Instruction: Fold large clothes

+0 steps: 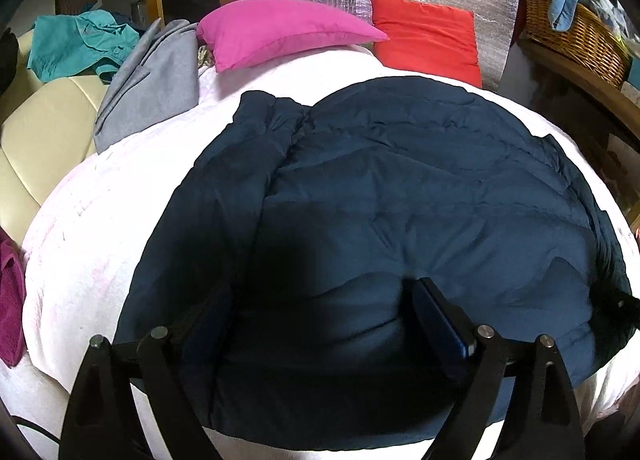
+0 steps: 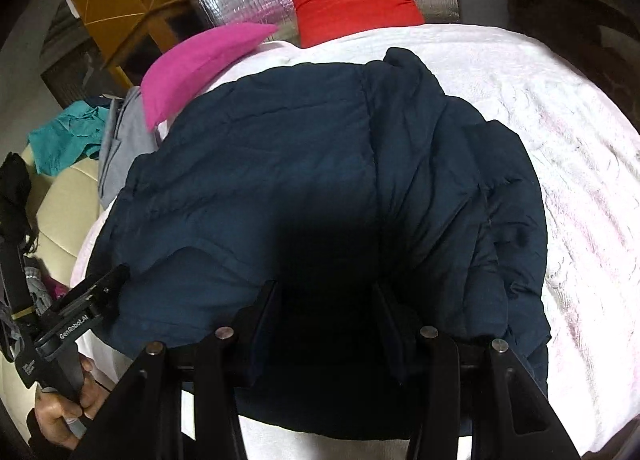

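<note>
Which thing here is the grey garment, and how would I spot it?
Start at the white bedspread with the navy puffer jacket spread on it. At its far left edge, beside the pink pillow, lies the grey garment. It is smooth, flat cloth, unlike the crumpled teal clothing behind it.

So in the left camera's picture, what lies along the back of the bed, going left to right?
Teal garment → grey coat → pink pillow → red pillow → wicker basket.
</note>
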{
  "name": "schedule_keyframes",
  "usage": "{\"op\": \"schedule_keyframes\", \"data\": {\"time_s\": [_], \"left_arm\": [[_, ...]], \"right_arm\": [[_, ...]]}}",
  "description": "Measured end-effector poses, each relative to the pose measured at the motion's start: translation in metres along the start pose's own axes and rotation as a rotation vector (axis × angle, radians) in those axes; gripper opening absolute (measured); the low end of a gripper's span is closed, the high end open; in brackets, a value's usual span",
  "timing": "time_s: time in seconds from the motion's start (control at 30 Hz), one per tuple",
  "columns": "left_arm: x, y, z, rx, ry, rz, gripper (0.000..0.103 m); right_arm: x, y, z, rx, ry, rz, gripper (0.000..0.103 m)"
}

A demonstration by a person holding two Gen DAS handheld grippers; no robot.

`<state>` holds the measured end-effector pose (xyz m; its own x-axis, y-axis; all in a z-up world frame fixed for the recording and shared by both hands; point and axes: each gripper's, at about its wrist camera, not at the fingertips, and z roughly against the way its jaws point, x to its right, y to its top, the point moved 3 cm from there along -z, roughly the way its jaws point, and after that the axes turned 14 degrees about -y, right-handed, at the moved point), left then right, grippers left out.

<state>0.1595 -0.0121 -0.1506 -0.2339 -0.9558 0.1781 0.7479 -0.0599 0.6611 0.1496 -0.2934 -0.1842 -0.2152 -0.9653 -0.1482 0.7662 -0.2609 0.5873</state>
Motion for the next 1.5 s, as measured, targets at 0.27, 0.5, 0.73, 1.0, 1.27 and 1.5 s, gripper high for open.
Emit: {"op": "schedule_keyframes", "data": {"time_s": [0.27, 0.5, 0.73, 1.0, 1.27, 1.5], "left_arm": [[-0.011, -0.009, 0.036, 0.055, 0.066, -0.018, 0.092], [-0.035, -0.026, 0.022, -0.026, 0.073, 0.04, 0.092], [-0.037, -0.029, 0.024, -0.055, 0.069, 0.063, 0.094], [-0.064, -0.062, 0.04, -0.093, -0.168, 0.369, 0.094], [-0.108, -0.057, 0.014, -0.053, -0.313, 0.692, 0.094], [-0.111, -0.039, 0.0, 0.003, -0.333, 0.703, 0.083]], "right_arm": [[0.015, -0.013, 0.038, 0.051, 0.095, -0.073, 0.052], [0.029, -0.022, 0.041, 0.017, 0.154, -0.121, 0.054], [0.033, -0.023, 0.025, -0.055, 0.163, -0.156, 0.054], [0.052, -0.064, 0.031, -0.194, 0.38, -0.379, 0.071], [0.076, -0.064, -0.019, -0.249, 0.425, -0.684, 0.071], [0.071, -0.053, -0.029, -0.152, 0.434, -0.72, 0.055]]}}
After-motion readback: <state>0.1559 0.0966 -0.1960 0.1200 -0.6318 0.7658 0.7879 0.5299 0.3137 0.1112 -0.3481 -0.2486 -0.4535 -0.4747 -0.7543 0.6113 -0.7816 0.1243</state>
